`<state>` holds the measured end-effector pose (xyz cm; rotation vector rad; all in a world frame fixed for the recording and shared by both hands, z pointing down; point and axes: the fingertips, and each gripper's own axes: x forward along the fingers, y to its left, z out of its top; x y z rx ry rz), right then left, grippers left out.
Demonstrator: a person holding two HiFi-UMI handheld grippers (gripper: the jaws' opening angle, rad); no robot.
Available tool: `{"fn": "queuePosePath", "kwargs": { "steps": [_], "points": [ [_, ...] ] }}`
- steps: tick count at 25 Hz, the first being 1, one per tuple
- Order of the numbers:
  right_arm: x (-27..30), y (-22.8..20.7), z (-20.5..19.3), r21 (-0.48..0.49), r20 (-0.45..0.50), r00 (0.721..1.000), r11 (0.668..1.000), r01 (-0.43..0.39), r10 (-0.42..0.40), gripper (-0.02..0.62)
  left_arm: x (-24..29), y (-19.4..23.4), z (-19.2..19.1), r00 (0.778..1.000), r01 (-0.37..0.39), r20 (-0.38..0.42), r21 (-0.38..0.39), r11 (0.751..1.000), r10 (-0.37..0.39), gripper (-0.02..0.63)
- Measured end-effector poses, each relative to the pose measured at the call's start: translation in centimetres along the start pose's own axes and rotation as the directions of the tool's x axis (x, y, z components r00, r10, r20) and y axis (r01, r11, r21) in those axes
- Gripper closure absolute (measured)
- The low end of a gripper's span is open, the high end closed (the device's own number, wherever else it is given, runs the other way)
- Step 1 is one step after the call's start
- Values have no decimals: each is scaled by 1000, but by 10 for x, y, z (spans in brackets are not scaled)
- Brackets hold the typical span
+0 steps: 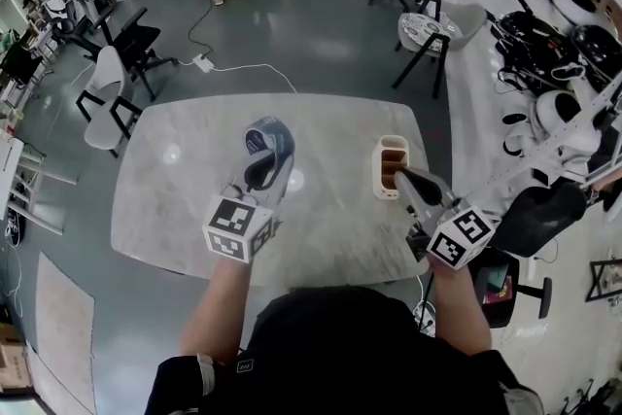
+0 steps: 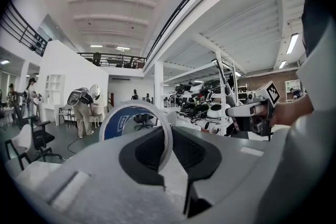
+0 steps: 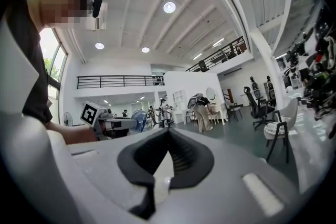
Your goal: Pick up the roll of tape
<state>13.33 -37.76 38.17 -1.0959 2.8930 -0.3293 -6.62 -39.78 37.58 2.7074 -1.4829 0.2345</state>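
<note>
- Pale, veined, marble-look bench [image 1: 165,209]: smooth, glossy, mirroring ceiling lamps.
- Blue-and-white round roll of tape [image 2: 123,123]: smooth, shiny film with a pale translucent rim.
- Grey left claw [image 2: 169,136] and right claw [image 3: 167,139]: matt plastic, with black ribbed rubbery pads [image 3: 188,159].
- Beige oblong tub [image 1: 391,165]: smooth, plastic-looking.

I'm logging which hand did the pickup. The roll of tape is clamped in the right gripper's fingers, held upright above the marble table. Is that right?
No: it is the left gripper, not the right. The left gripper view shows its fingers clamped on the wall of the roll of tape, held upright above the marble table. The right gripper is shut on nothing.
</note>
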Motion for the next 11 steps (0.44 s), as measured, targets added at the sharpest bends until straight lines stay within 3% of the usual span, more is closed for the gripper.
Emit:
{"fn": "queuePosePath", "kwargs": {
  "steps": [11],
  "points": [
    [4, -10, 0, -33, -17, 1000, 999, 3, -4, 594, 10, 6, -8, 998, -25, -54, -11, 1000, 24, 552]
  ]
}}
